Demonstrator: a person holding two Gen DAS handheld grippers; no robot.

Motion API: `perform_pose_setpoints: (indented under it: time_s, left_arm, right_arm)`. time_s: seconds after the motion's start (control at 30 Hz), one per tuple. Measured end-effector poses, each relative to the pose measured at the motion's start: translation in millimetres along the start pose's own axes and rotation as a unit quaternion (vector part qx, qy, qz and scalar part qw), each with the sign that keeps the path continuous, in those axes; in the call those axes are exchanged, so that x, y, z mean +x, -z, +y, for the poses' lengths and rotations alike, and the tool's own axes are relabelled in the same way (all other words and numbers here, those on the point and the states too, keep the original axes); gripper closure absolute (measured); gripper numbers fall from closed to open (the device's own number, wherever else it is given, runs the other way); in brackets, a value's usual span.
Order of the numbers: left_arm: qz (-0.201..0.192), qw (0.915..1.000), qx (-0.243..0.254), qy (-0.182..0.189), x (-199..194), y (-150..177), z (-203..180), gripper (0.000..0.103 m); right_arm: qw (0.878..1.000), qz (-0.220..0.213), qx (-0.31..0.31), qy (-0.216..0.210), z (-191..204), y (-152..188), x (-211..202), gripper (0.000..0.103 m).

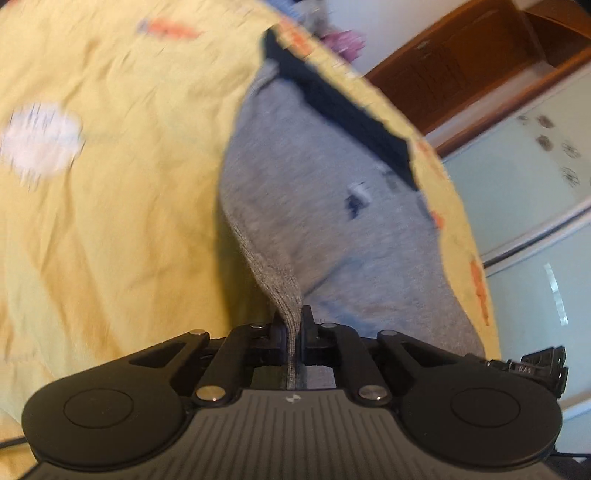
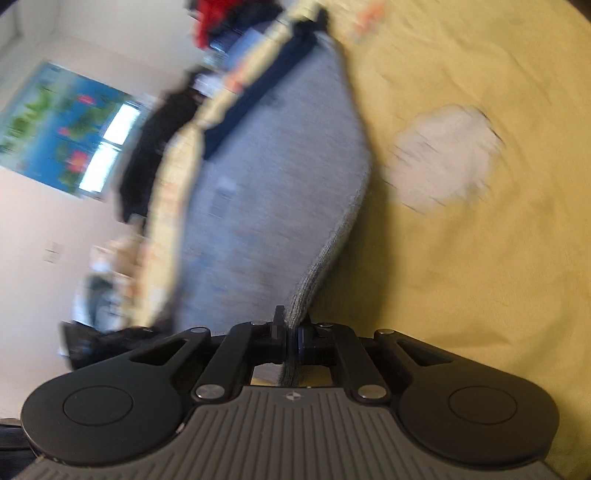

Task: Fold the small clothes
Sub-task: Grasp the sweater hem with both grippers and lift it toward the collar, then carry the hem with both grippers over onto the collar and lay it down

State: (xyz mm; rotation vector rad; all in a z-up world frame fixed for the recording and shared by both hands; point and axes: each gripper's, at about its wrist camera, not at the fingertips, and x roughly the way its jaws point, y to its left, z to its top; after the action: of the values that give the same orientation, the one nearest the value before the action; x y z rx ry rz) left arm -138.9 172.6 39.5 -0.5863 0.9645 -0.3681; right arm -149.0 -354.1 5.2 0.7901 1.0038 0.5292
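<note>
Grey garment [image 1: 314,206] pinched at its ribbed hem, frame bottom centre, by left gripper [image 1: 294,325] and right gripper [image 2: 291,325], both clamped, probably to spread it above the yellow sheet [image 1: 110,203].

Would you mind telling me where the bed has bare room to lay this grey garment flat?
The yellow sheet is bare between the grey garment and the white print. The far edge is crowded with piled clothes.
</note>
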Motion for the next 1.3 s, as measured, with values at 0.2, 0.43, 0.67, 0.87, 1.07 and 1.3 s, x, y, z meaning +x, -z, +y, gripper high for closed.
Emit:
perform_pose_setpoints:
  time_s: [0.2, 0.43, 0.67, 0.87, 1.07, 1.3]
  left_arm:
    - [0.04, 0.9945, 0.049, -0.083, 0, -1, 12, 0.098]
    - [0.004, 0.9982, 0.056, -0.02, -7, -15, -14, 0.098]
    - [-0.082, 0.9933, 0.075, 0.03, -12, -80, -47, 0.098]
    - [-0.131, 0.9855, 0.098, 0.046, 23, -171, -68, 0.098]
    - [-0.137, 0.9835, 0.117, 0.02, 85, -255, -74, 0.098]
    - [-0.132, 0.987, 0.085, -0.03, 161, -329, -47, 0.098]
  right_arm:
    - [0.997, 0.02, -0.009, 0.072, -12, -2, -14, 0.09]
    - [1.0, -0.01, 0.005, -0.002, 0, -19, -17, 0.09]
    - [0.991, -0.081, -0.025, -0.102, 36, -92, -26, 0.09]
    - [0.978, -0.139, -0.033, -0.151, 46, -192, 1, 0.09]
    - [0.977, -0.154, -0.009, -0.15, 33, -289, 54, 0.09]
    - [0.979, -0.161, 0.035, -0.118, -2, -372, 116, 0.09]
